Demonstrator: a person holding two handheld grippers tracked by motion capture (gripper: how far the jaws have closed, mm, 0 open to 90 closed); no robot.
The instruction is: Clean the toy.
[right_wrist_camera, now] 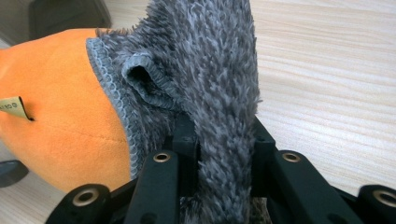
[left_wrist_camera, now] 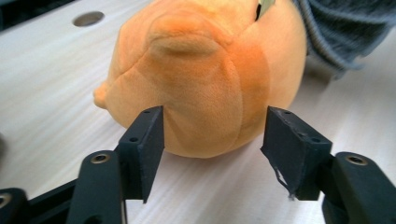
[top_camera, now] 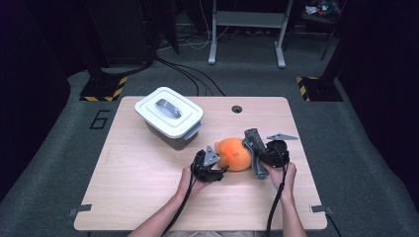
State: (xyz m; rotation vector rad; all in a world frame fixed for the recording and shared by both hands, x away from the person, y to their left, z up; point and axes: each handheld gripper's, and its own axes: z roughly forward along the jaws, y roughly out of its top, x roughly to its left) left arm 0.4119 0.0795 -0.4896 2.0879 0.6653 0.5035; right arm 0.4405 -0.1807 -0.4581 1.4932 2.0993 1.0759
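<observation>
An orange plush toy (top_camera: 234,154) lies on the wooden table (top_camera: 143,187), right of centre. My left gripper (top_camera: 217,167) sits at its near-left side. In the left gripper view the two black jaws (left_wrist_camera: 212,135) stand open, one on each side of the plush toy's (left_wrist_camera: 205,84) rounded end, and the pads do not press on it. A grey fuzzy cloth (top_camera: 254,148) leans against the toy's right side. My right gripper (top_camera: 265,157) is shut on that cloth (right_wrist_camera: 219,70), which stands up between the jaws (right_wrist_camera: 219,140) beside the toy (right_wrist_camera: 56,116).
A white lidded container (top_camera: 169,117) with a grey handle stands at the table's back left. A round cable hole (top_camera: 236,109) sits near the far edge. Bare tabletop lies to the left and in front of the hands.
</observation>
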